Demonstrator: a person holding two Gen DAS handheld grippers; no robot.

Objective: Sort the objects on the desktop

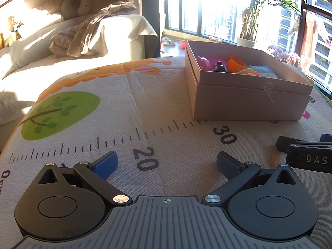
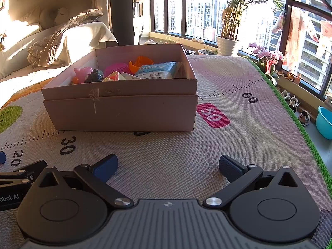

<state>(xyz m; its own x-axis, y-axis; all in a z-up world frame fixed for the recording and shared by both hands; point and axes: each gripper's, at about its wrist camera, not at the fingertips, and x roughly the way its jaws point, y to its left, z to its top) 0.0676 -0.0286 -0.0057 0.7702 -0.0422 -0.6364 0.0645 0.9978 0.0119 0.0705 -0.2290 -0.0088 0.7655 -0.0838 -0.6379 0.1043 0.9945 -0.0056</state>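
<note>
A tan cardboard box point(image 1: 249, 103) stands on the printed play mat point(image 1: 124, 108), to the right in the left wrist view and centre-left in the right wrist view point(image 2: 124, 112). Inside lie a pink toy point(image 2: 83, 72), a black toy point(image 2: 94, 76), a magenta mesh ball point(image 2: 116, 68), an orange cup point(image 2: 140, 62) and a blue packet point(image 2: 159, 69). My left gripper point(image 1: 167, 164) is open and empty above the mat near the "20" mark. My right gripper point(image 2: 168, 167) is open and empty, a short way in front of the box.
The right gripper's body point(image 1: 307, 153) shows at the left wrist view's right edge. A sofa with a crumpled blanket point(image 1: 87, 33) stands behind the mat. Windows, potted plants point(image 2: 228, 41) and a blue basin point(image 2: 324, 122) lie to the right beyond the mat's green edge point(image 2: 290, 112).
</note>
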